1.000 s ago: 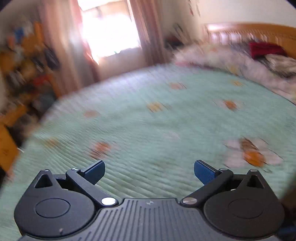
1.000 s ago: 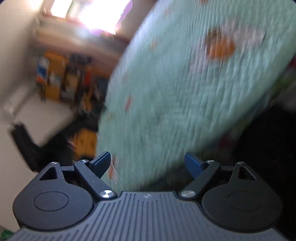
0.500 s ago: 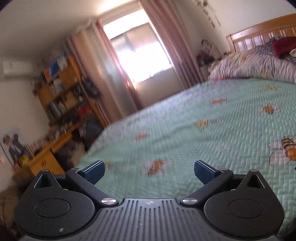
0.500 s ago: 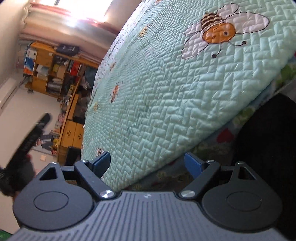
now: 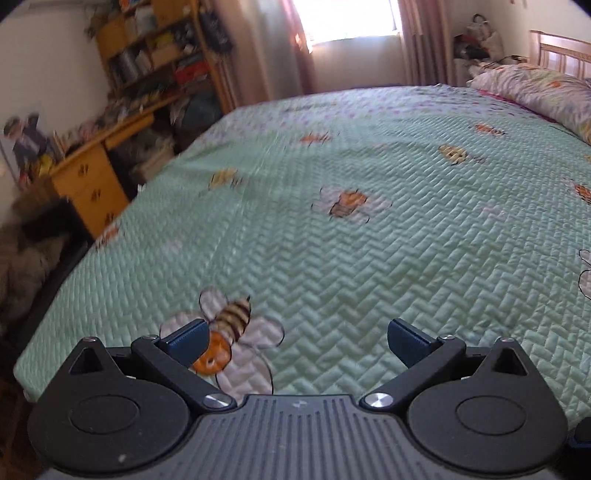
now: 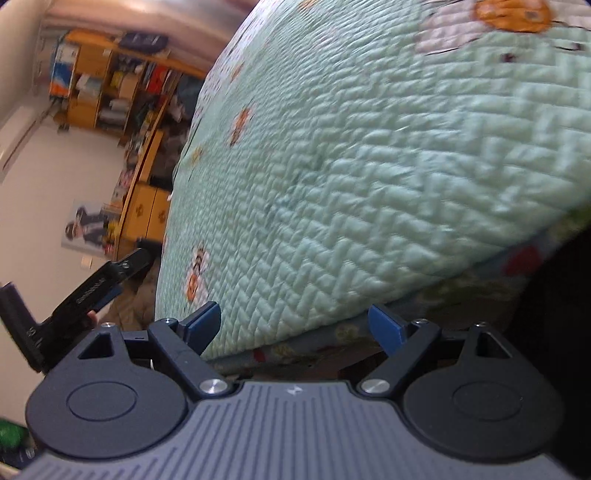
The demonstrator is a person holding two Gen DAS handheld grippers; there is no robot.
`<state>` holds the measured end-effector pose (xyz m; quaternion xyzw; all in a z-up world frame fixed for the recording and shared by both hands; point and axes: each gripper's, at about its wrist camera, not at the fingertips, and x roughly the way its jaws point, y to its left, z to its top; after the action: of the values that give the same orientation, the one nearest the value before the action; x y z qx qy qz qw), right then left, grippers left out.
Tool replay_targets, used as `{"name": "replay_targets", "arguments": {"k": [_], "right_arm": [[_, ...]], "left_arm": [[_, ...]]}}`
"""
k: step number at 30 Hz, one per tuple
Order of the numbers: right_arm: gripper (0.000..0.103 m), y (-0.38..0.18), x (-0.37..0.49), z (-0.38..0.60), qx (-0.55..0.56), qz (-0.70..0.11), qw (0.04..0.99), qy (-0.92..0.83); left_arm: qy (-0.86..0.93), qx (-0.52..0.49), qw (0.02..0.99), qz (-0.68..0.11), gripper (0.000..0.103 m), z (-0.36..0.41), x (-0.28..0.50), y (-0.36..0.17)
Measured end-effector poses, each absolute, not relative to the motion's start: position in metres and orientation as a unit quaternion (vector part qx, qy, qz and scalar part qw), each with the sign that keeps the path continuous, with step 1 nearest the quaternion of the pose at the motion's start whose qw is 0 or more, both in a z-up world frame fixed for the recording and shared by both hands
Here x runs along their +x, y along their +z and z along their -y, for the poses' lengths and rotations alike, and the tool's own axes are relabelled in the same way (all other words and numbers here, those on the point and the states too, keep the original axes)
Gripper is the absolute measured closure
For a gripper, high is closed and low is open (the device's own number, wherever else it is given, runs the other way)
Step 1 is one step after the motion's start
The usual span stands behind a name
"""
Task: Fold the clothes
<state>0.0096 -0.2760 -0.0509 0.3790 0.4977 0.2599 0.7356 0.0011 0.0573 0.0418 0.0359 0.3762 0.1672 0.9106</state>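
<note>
No garment shows in either view. My left gripper (image 5: 297, 341) hangs open over the near edge of a bed covered by a green quilt (image 5: 369, 229) printed with bees; nothing is between its blue fingertips (image 5: 186, 338). My right gripper (image 6: 295, 326) is open too, tilted, at the quilt's (image 6: 351, 166) side edge, with nothing held. In the right wrist view the left gripper (image 6: 110, 277) appears at the far left, held by a hand, off the bed's corner.
A wooden desk (image 5: 92, 177) and cluttered shelves (image 5: 155, 55) stand left of the bed. A window with curtains (image 5: 351, 18) is behind it. A patterned pillow (image 5: 535, 88) and headboard (image 5: 561, 51) lie at the far right. A dark shape (image 6: 554, 314) fills the right wrist view's right side.
The left gripper has tipped down and swung left, so the quilt's near corner and the desk fill its view. The right gripper moved closer to the bed's edge. Both stay open.
</note>
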Motion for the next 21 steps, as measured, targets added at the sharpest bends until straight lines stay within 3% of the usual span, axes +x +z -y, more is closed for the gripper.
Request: {"name": "replay_targets", "arguments": {"k": [9, 15, 21], "right_arm": [[0.016, -0.057, 0.003, 0.284, 0.387, -0.508, 0.729, 0.246], [0.016, -0.053, -0.002, 0.285, 0.388, -0.502, 0.735, 0.24], [0.016, -0.047, -0.007, 0.279, 0.377, -0.5, 0.741, 0.243]], "left_arm": [[0.116, -0.024, 0.901, -0.417, 0.0, -0.063, 0.002, 0.034], [0.113, 0.056, 0.923, -0.365, 0.0, -0.027, -0.014, 0.034], [0.067, 0.045, 0.936, -0.343, 0.0, -0.013, -0.025, 0.036]]}}
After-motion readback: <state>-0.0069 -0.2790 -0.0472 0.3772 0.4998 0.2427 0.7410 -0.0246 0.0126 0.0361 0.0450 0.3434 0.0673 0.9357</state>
